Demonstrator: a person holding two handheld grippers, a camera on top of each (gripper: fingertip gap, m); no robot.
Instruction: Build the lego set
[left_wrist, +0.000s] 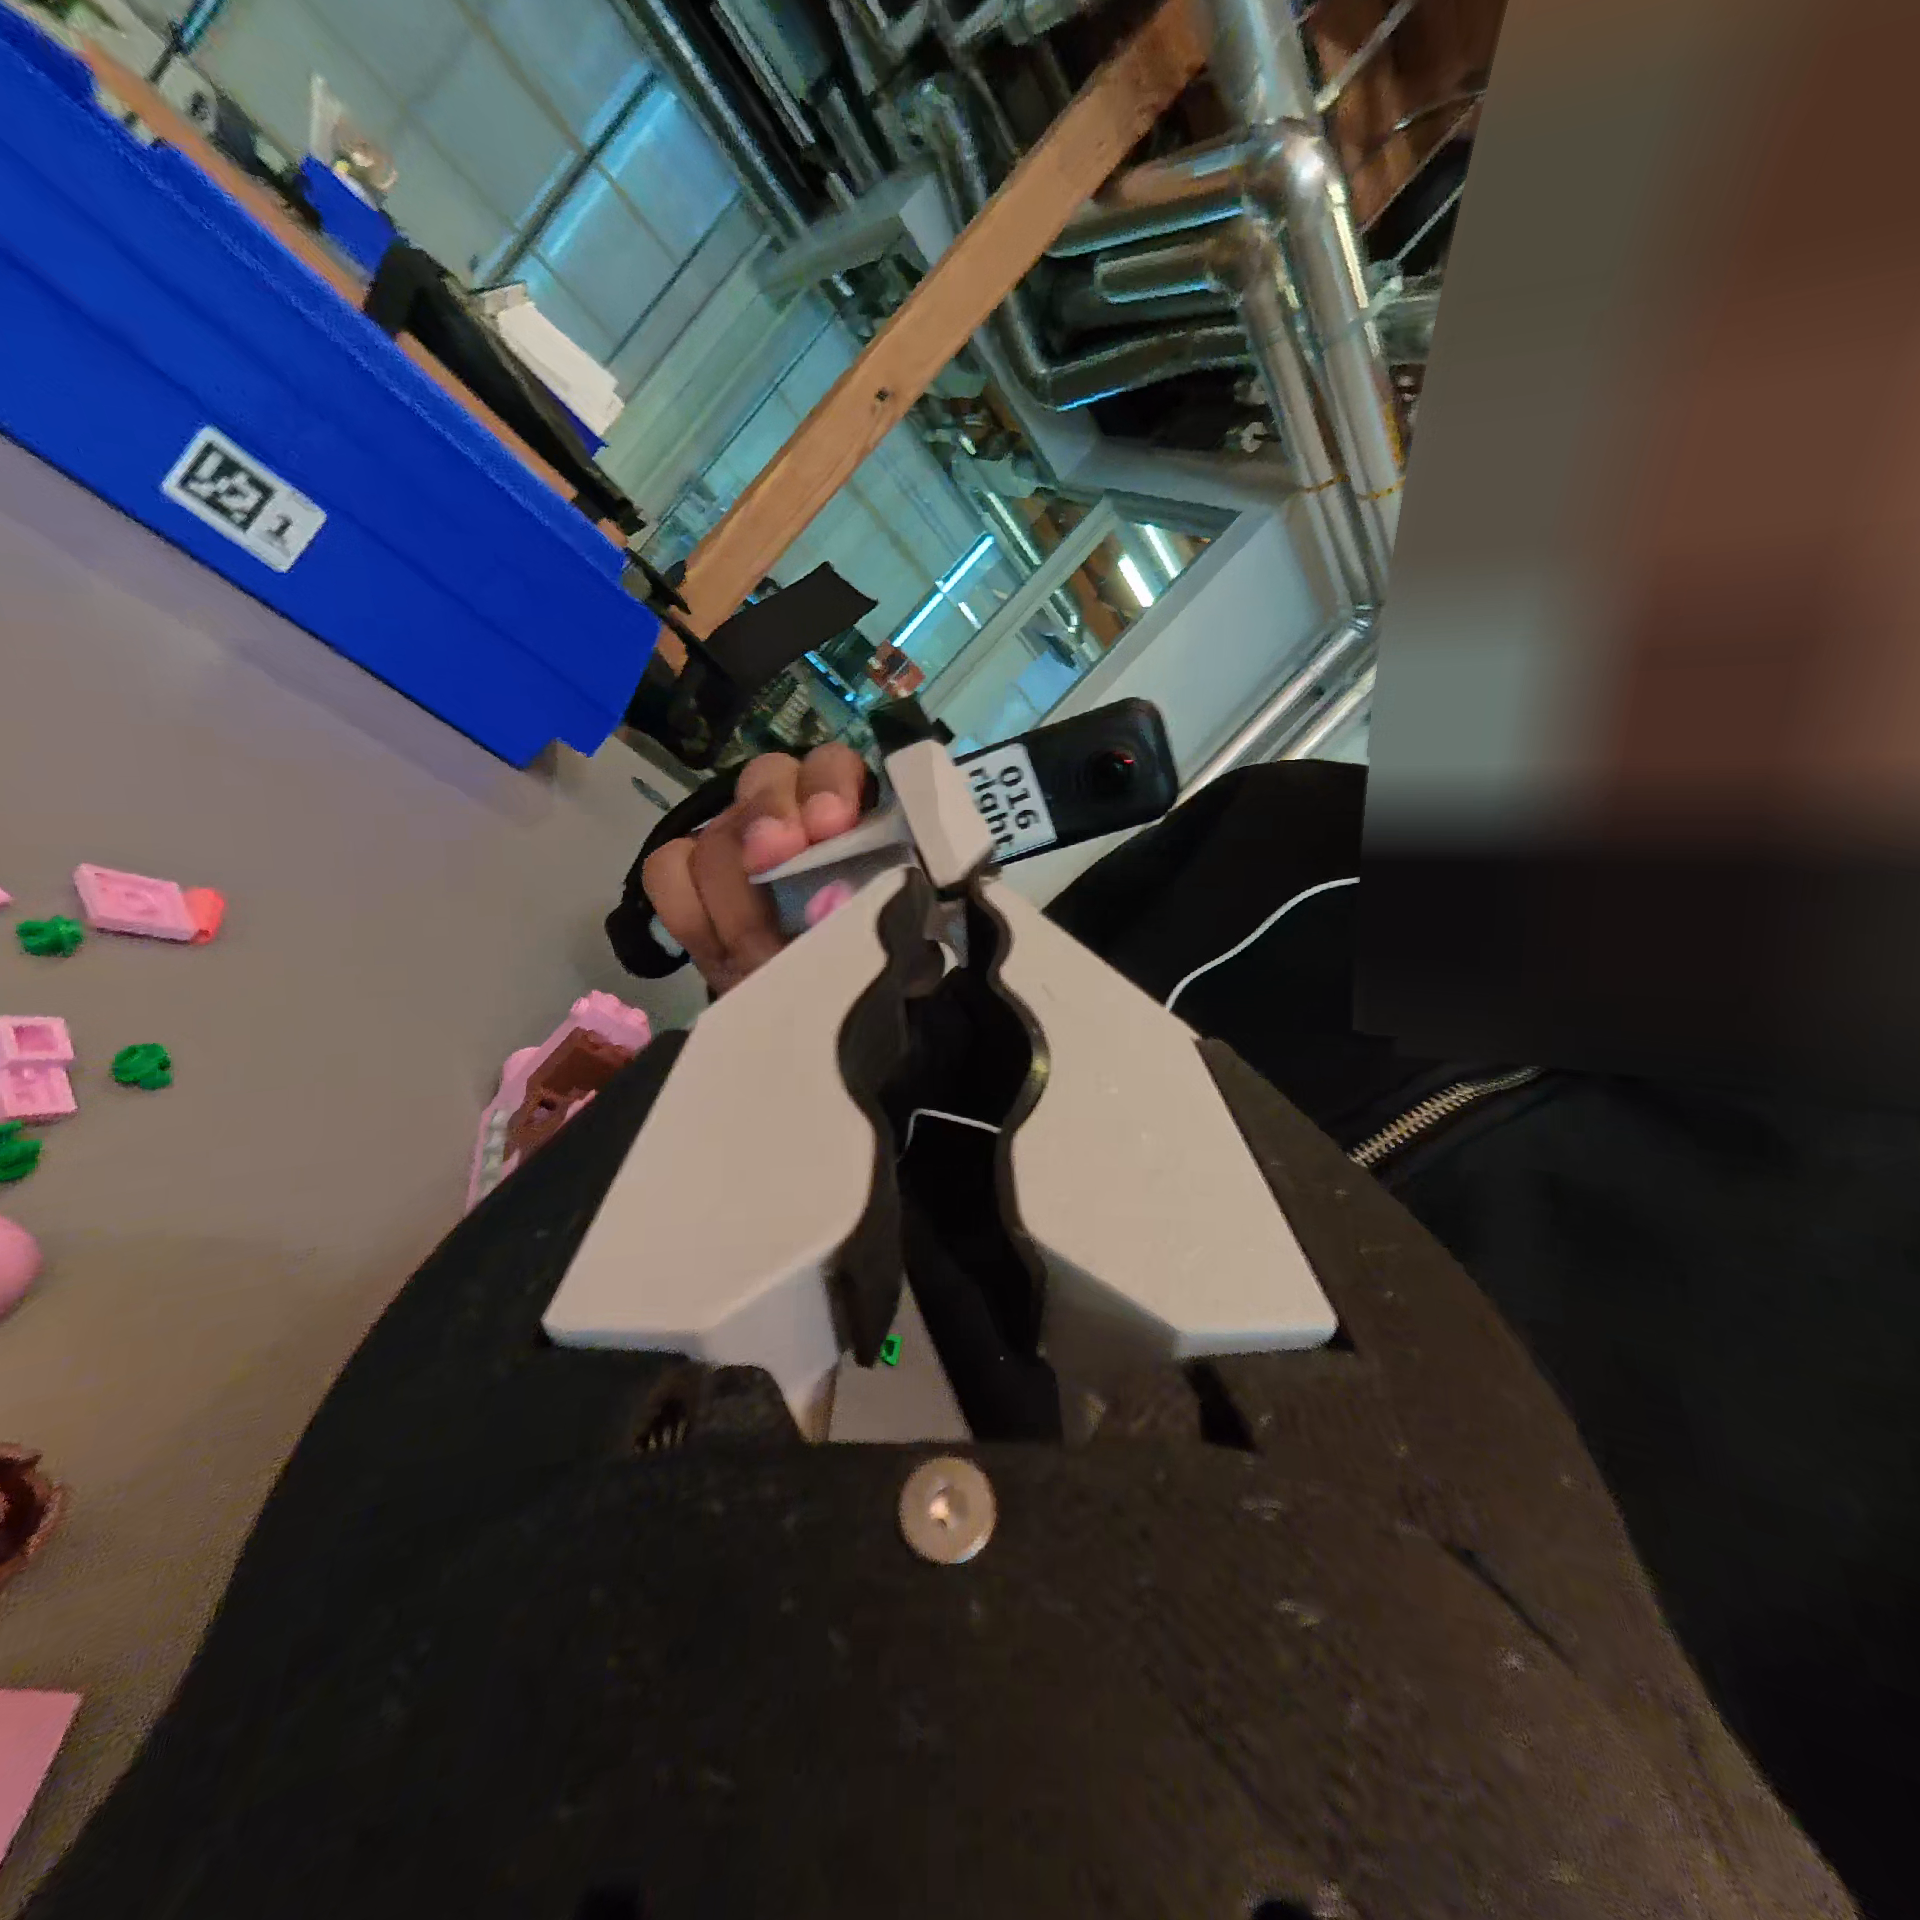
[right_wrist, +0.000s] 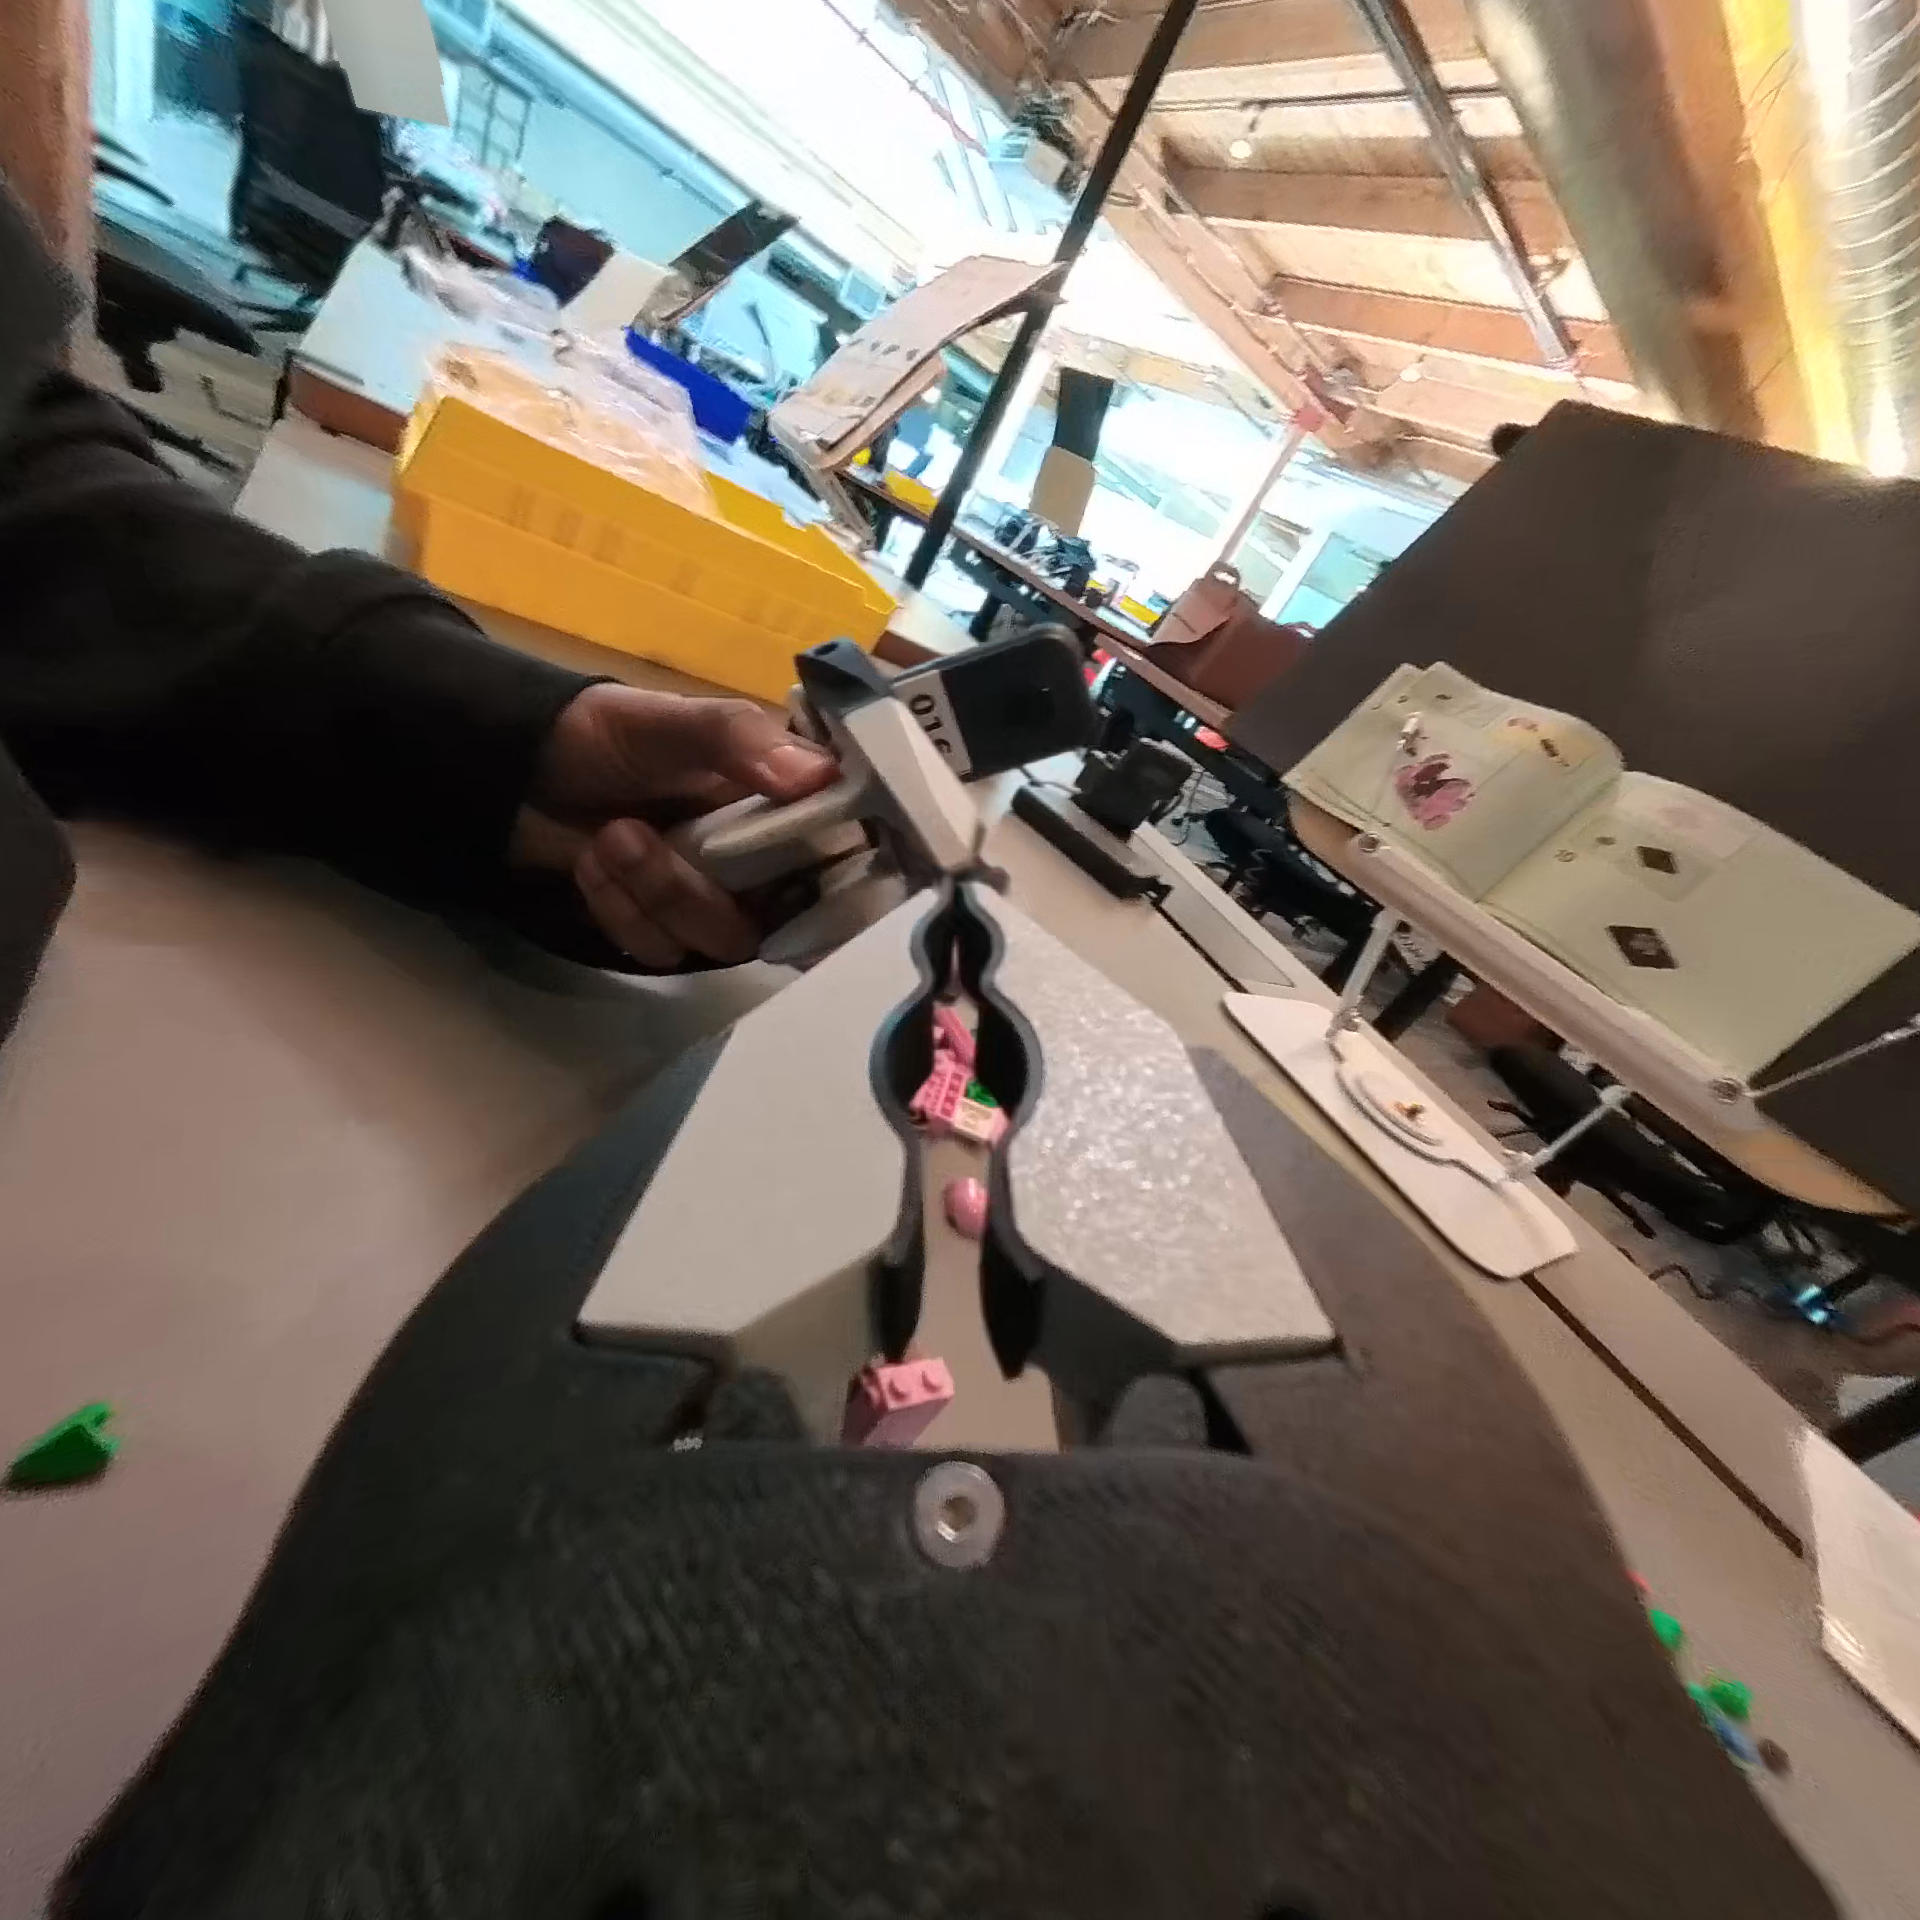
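Note:
My left gripper (left_wrist: 948, 912) is shut and held above the grey table (left_wrist: 312, 790). My right gripper (right_wrist: 958, 899) is shut too. The two meet tip to tip: the right gripper (left_wrist: 951, 875) faces me in the left wrist view, and the left gripper (right_wrist: 961, 868) faces me in the right wrist view. A tiny dark thing shows where the tips meet; I cannot tell what it is. Loose pink plates (left_wrist: 135, 902), green pieces (left_wrist: 142, 1065) and a pink and brown build (left_wrist: 566, 1075) lie on the table. Pink bricks (right_wrist: 951, 1091) show through the right gripper's gap.
A blue bin (left_wrist: 312, 416) stands at the table's far left. A yellow bin (right_wrist: 623, 551) stands behind the left hand (right_wrist: 665, 769). An open instruction booklet (right_wrist: 1507, 831) rests on a stand to the right. A green piece (right_wrist: 62, 1444) lies near the left edge. Both grippers' tips are close together, under 4 cm apart. The green piece (right_wrist: 62, 1444) is about 15 cm from both grippers' fingertips.

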